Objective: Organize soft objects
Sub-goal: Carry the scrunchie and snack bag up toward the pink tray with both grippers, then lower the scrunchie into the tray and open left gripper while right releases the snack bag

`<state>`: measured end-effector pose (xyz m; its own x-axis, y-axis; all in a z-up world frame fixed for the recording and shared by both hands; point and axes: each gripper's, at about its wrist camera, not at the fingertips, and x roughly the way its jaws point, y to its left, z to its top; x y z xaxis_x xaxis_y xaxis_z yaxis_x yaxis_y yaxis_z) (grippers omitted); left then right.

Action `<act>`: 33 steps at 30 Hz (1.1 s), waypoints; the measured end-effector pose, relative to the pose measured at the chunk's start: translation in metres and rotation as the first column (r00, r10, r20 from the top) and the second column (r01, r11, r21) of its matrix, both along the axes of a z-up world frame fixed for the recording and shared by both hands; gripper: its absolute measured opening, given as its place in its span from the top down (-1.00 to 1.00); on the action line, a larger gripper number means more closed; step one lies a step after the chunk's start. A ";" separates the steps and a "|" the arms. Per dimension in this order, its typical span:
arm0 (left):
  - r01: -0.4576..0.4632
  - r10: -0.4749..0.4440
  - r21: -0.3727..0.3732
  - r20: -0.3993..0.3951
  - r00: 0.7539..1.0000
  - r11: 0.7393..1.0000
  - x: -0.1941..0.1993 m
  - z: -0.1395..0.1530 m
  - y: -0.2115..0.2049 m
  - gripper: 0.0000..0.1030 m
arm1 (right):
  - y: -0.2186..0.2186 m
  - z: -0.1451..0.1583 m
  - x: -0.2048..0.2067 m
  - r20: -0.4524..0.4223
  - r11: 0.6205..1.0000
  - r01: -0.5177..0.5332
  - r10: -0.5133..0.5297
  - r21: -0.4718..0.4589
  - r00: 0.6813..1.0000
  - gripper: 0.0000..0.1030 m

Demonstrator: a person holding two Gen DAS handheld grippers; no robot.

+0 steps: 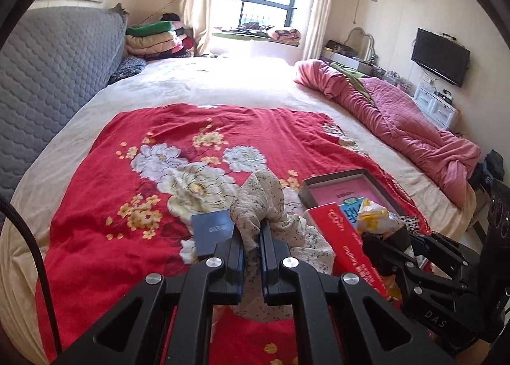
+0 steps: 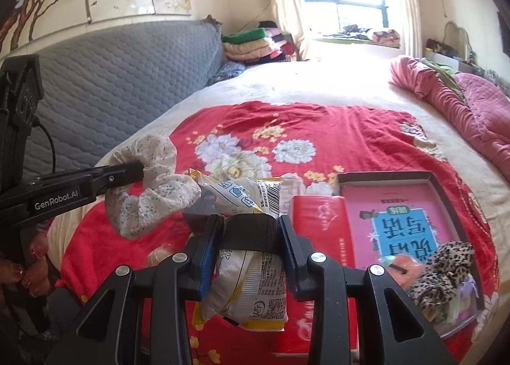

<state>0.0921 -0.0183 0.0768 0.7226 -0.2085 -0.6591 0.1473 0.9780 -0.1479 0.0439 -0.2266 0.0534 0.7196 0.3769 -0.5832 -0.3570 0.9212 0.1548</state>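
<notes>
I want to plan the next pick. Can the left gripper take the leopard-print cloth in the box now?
Probably not yet: the left gripper is shut on the floral scrunchie, and the leopard-print cloth lies beyond the right gripper.

Floral scrunchie [image 1: 261,202] lifted over red bedspread; yellow-white packet [image 2: 245,256] lifted too.

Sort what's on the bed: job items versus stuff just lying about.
Job:
floral scrunchie, gripped by left tool
soft packet, in right tool
leopard scrunchie in shallow box

Lying about:
pink quilt
folded blankets
television
</notes>
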 end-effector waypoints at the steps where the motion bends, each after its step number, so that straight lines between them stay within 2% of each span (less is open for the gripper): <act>1: 0.024 -0.024 0.002 0.004 1.000 1.000 0.001 0.003 -0.012 0.85 | -0.010 0.003 0.000 0.008 1.000 0.024 -0.024 0.008 1.000 0.27; 10: 0.198 -0.198 -0.008 0.002 0.980 0.980 0.012 0.010 -0.111 0.85 | -0.117 0.013 -0.005 0.024 0.967 0.243 -0.245 0.073 0.969 0.28; 18: 0.320 -0.319 0.009 -0.067 0.945 0.947 0.022 -0.017 -0.187 0.85 | -0.191 -0.005 -0.008 -0.019 0.917 0.389 -0.389 0.085 0.921 0.28; 22: 0.352 -0.346 0.028 -0.122 0.930 0.936 0.027 -0.041 -0.211 0.85 | -0.210 -0.014 -0.010 -0.035 0.903 0.419 -0.417 0.099 0.908 0.28; 27: 0.364 -0.349 0.060 -0.180 0.920 0.929 0.034 -0.068 -0.225 0.85 | -0.213 -0.023 -0.001 -0.055 0.900 0.430 -0.427 0.076 0.903 0.28; 33: 0.363 -0.336 0.095 -0.218 0.916 0.927 0.039 -0.088 -0.228 0.85 | -0.207 -0.035 0.018 -0.085 0.914 0.397 -0.391 0.076 0.916 0.27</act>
